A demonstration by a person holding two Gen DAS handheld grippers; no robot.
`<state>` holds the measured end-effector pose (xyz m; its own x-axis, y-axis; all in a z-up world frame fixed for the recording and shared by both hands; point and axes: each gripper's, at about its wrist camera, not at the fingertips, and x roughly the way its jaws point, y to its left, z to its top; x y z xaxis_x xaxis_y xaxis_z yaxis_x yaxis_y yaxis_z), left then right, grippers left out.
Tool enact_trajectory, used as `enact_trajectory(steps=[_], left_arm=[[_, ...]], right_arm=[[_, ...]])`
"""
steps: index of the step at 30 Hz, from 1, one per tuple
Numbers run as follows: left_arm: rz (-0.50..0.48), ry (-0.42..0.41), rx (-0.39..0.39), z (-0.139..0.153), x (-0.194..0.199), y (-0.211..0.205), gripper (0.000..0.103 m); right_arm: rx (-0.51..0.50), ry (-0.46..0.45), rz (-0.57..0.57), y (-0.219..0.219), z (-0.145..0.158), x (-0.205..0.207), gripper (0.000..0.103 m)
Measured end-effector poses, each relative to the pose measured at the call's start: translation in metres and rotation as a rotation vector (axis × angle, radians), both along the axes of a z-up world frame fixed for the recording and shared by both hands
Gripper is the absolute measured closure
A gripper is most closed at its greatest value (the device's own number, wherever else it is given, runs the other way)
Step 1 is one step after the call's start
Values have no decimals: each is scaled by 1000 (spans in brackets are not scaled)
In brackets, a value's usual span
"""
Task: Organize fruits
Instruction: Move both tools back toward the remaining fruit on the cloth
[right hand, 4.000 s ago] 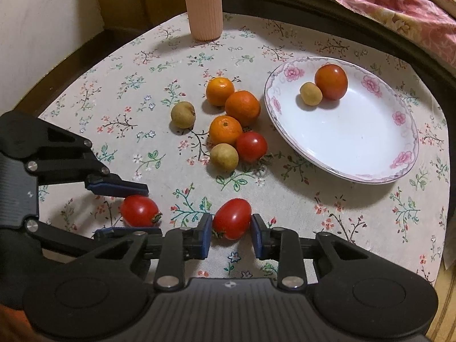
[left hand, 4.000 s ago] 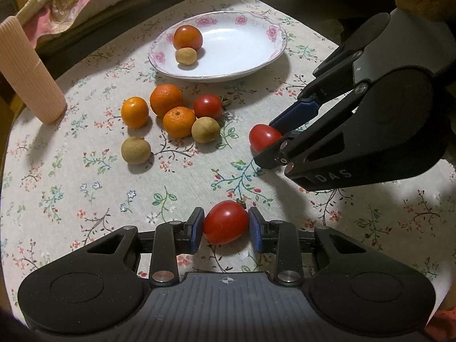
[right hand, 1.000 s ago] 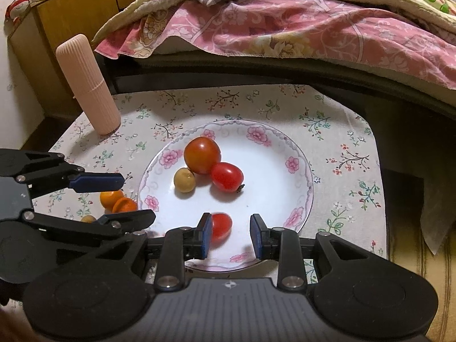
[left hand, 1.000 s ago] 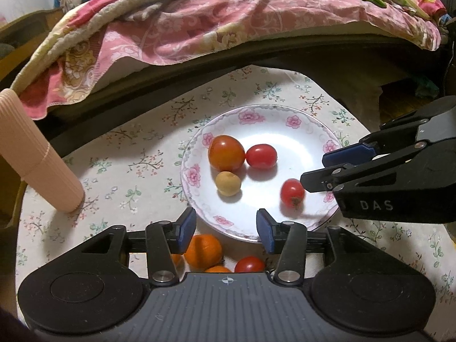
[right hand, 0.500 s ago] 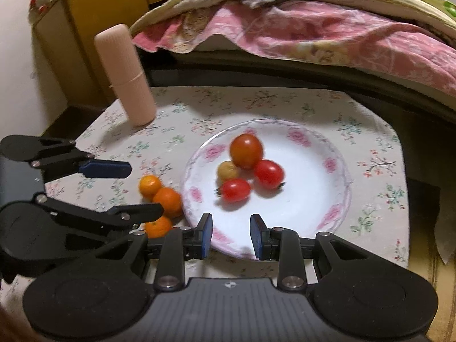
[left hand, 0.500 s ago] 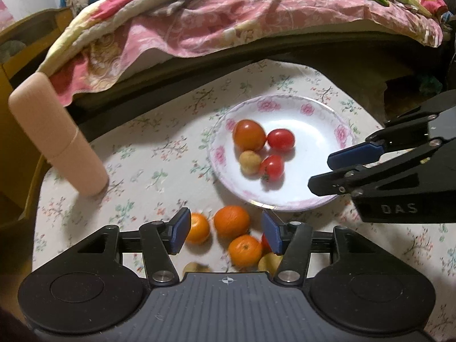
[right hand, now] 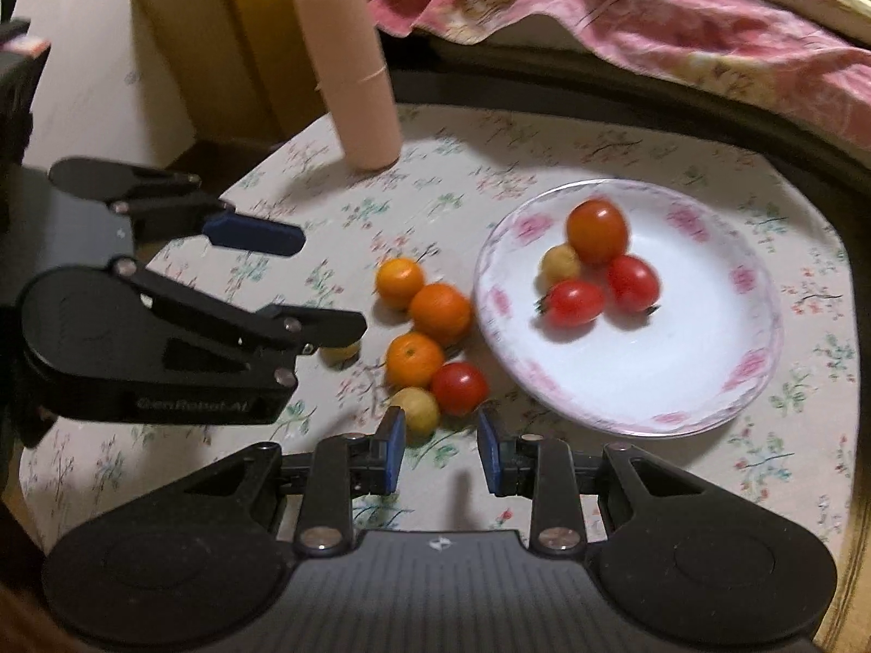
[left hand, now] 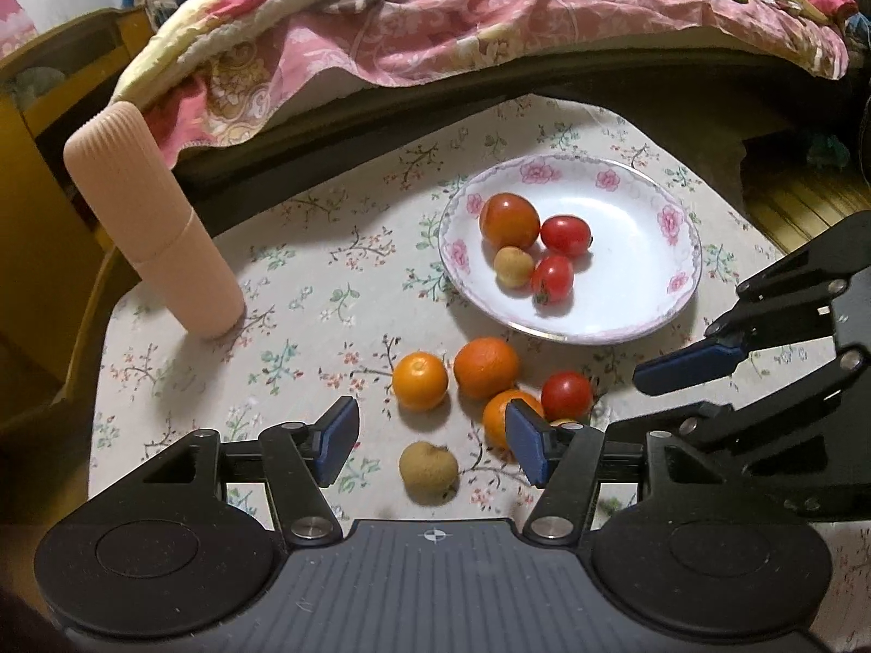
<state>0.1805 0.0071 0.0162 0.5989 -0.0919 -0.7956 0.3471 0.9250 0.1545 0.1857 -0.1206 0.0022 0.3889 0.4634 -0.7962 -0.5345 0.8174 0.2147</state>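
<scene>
Both tongs are spread and empty. The small round red cherry tomato lies on the floral-cloth counter, just ahead of the right tongs, nearer than the left tongs.

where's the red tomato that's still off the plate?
The loose red tomato lies on the floral tablecloth just ahead of the open right gripper, between an orange and the plate. A small tan fruit sits beside it.
</scene>
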Motion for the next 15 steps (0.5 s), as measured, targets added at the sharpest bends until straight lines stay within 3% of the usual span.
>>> enact_trajectory(steps=[15], left_arm=[[16, 35, 7, -9, -12, 26, 34]], right_arm=[[-11, 55, 0, 27, -28, 10, 71]])
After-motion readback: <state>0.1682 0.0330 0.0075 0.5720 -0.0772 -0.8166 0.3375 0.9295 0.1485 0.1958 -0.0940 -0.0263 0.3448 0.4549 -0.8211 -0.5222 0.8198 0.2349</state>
